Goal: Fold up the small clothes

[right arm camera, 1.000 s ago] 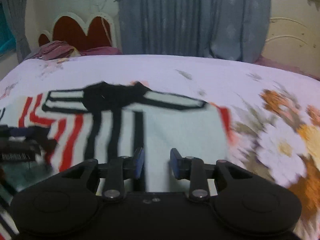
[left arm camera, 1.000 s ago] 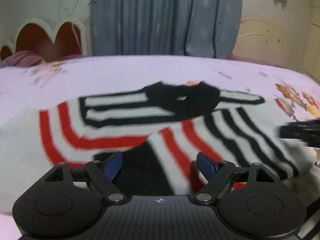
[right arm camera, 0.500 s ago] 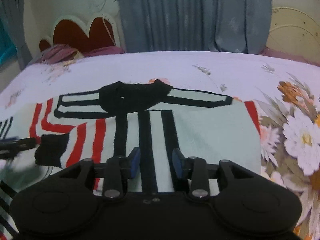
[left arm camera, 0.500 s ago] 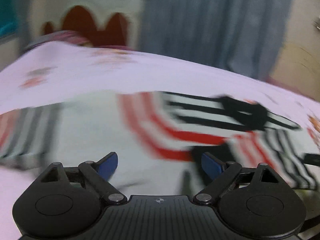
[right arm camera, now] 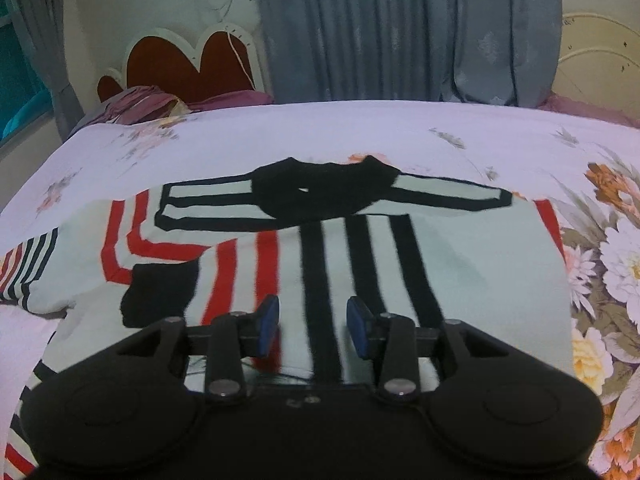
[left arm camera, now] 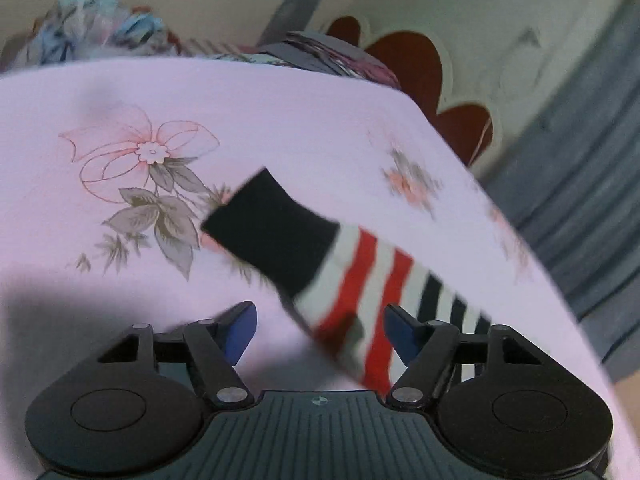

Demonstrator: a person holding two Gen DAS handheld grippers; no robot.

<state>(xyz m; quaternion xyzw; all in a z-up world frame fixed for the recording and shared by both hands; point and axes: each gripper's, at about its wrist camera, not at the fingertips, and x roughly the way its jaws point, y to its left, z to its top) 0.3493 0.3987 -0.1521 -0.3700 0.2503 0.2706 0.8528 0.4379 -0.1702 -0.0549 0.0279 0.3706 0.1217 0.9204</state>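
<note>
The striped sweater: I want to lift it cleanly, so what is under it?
The striped sweater lies flat on the floral bedsheet, which shows all around it. Anything beneath the sweater's body is covered and cannot be seen.

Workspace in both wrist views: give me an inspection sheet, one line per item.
Surface: bedsheet, pale lilac, floral print.
Job's things: striped sweater spread flat; one sleeve with black cuff lying out on the sheet.
Clutter: bundled fabric by the headboard.
Grippers: left gripper open over the sleeve, jaws just been closing; right gripper open above the sweater, nothing pinched.
Cables: thin cord hanging over the headboard.
Surroundings: grey curtain, red headboard.
</note>
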